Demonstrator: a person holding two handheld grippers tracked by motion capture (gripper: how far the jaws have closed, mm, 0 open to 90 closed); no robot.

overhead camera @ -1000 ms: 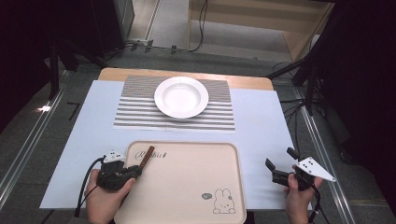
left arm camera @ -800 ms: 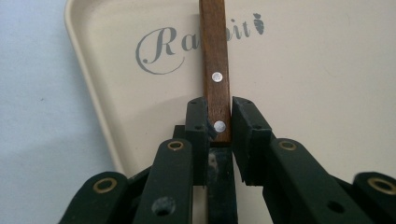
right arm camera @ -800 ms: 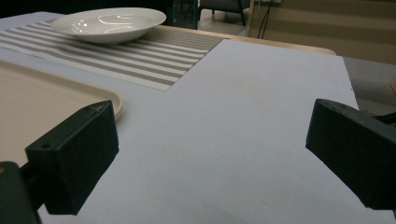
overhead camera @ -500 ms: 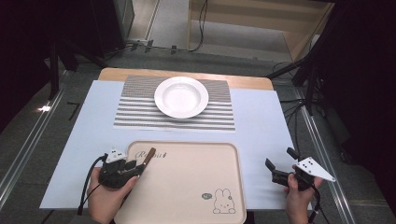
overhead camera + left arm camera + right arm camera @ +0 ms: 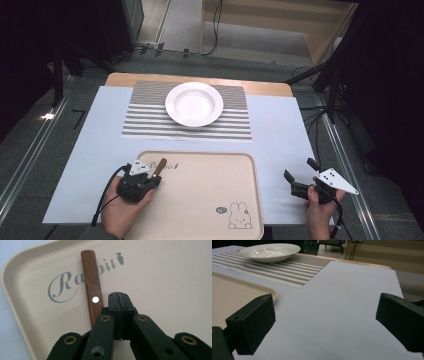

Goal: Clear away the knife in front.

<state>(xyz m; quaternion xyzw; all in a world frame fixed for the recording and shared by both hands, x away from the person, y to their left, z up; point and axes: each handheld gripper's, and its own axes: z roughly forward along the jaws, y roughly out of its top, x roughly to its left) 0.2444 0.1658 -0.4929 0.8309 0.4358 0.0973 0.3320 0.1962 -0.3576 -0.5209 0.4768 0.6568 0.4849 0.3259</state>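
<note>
I am working at the surface (image 5: 280, 145), which is lying under a pale sheet across the middle of the high view. The striped mat (image 5: 145, 120) is sitting in the upper centre of that view, and the white bowl (image 5: 194, 103) is resting on it. In the right claw view the mat (image 5: 294, 270) and bowl (image 5: 269, 251) are showing in the upper left.

The beige tray (image 5: 200, 200) is lying in the lower centre of the high view, printed with "Rabbit" lettering near its upper left corner and a small rabbit figure at its lower right. In the left claw view the tray (image 5: 162, 285) is spreading across most of the frame.

My left claw (image 5: 150, 179) is hovering over the tray's upper left corner, low and left in the high view. In its own view the left claw (image 5: 119, 298) has just been closing, and its jaws are now pressing together with nothing between them. The wooden handle (image 5: 92, 292) is lying flat on the tray just beside them, running up across the lettering; in the high view the handle (image 5: 158, 167) is poking out just beyond the claw.

My right claw (image 5: 299, 175) is resting off the tray at the lower right of the high view. In its own view the right claw (image 5: 324, 322) is standing spread wide over bare sheet, holding nothing.
</note>
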